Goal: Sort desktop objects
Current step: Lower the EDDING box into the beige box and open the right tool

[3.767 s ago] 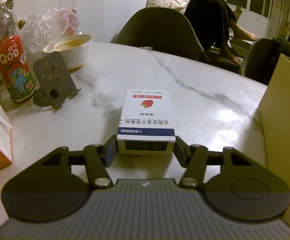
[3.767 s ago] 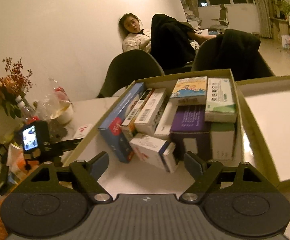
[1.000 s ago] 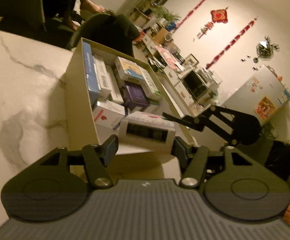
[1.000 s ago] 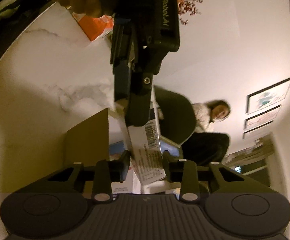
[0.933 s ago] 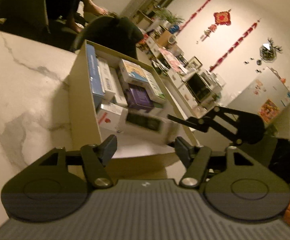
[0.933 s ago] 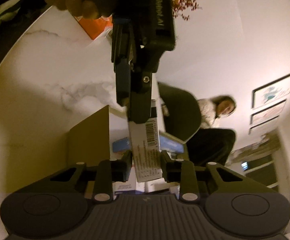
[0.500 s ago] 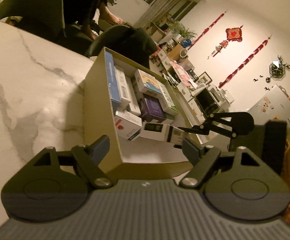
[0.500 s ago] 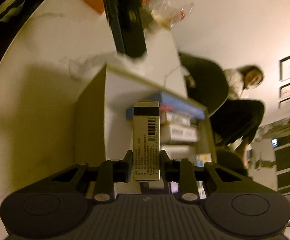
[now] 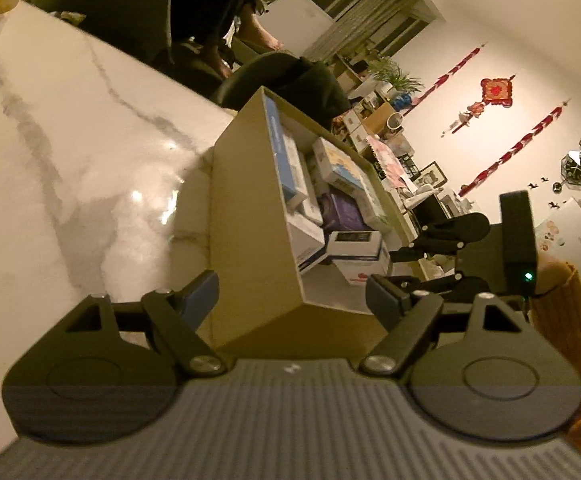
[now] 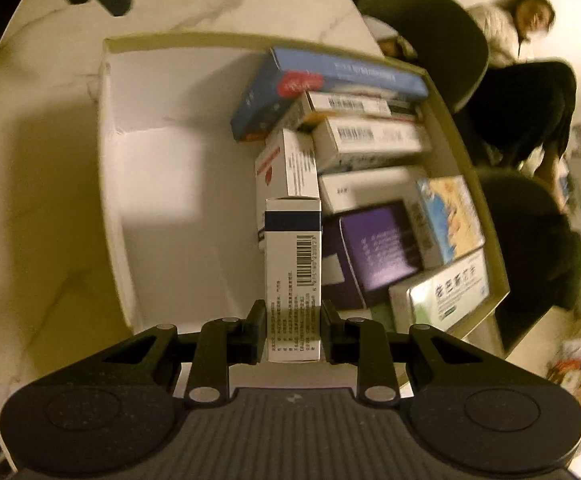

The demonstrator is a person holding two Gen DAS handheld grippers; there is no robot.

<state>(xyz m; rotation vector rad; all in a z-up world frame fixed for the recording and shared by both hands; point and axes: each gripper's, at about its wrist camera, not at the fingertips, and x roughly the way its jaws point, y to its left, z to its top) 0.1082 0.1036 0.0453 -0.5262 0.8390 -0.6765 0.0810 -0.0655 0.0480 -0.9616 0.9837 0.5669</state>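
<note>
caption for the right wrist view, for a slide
Right gripper holds a barcoded carton over the half-filled box.

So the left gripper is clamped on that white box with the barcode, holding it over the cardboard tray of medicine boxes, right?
Not quite: the right gripper clamps the white barcode box over the cardboard tray. The right wrist view shows it. The left gripper is open and empty.

White marble table (image 9: 70, 152), open cardboard box (image 9: 250, 216) on it.

Black right tool (image 10: 293, 330) with silver screws; orange knitted sleeve (image 9: 566, 344) behind it.
</note>
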